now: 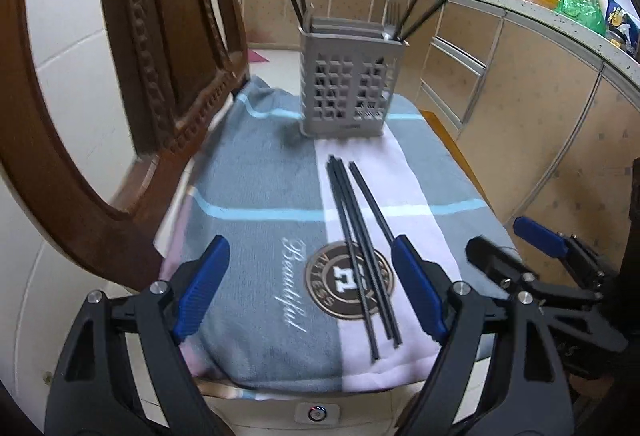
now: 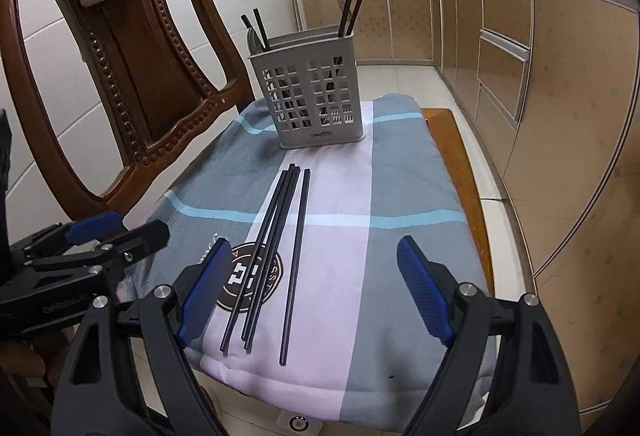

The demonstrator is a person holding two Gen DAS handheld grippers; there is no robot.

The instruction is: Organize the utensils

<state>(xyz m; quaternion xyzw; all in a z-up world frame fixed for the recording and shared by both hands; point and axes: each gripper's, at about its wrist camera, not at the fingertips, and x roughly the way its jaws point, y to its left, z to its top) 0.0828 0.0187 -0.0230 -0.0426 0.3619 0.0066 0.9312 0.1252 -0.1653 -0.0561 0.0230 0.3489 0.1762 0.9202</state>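
Chopsticks (image 2: 276, 256): four loose black sticks lying flat on the towel (image 2: 400, 171), in the pale pink band, on the near side of the holder and apart from it. Three lie bunched and crossing over the round badge; the fourth lies by itself just to the right of the bunch in the right wrist view.
Long axis: each stick runs from the near edge of the towel away toward the holder, so the far tips point roughly at its base. The bunch fans out at the near ends and converges at the far ends.
Handling: thin, stiff and light by the look of them, probably smooth and apt to roll or slip between the pads. They lie low on soft cloth, so the pads would likely press into the pile to get under them.
Where to take hold: across the shaft near mid-length, jaws square to the stick. The lone stick looks easiest, being clear of the others.
Holder (image 2: 310, 91): grey slotted plastic box standing upright at the far end of the towel, with chopsticks and some cutlery already standing in it.
Left gripper (image 1: 310, 290): jaws wide apart, empty, above the near end of the towel beside the bunch.
Right gripper (image 2: 314, 290): jaws wide apart, empty, straddling the near ends of the sticks without touching.
Chair back (image 2: 132, 67): carved wood, just left of the towel.
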